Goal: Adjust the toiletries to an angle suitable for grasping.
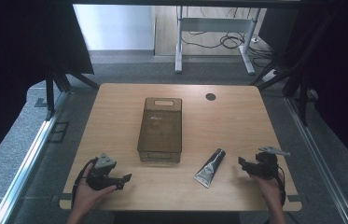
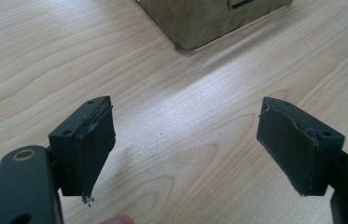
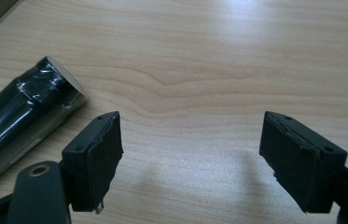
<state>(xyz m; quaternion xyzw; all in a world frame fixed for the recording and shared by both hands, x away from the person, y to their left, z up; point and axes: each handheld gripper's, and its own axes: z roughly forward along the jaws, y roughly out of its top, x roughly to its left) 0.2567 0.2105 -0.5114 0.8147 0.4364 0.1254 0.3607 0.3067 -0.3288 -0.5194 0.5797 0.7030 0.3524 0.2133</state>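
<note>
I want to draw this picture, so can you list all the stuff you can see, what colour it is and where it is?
table: one, light wood, in the middle of the room
box: one, see-through brown with a handle slot at each end, middle of the table
tube: one, black with a silver crimped end, lying flat on the table right of the box
round hole: one, dark, far right part of the table top
white desk frame: one, on the floor beyond the table, cables beside it
left tool: one, black, jaws open, near left edge of the table
right tool: one, black, jaws open, just right of the tube
hands: two, holding the tools
</note>
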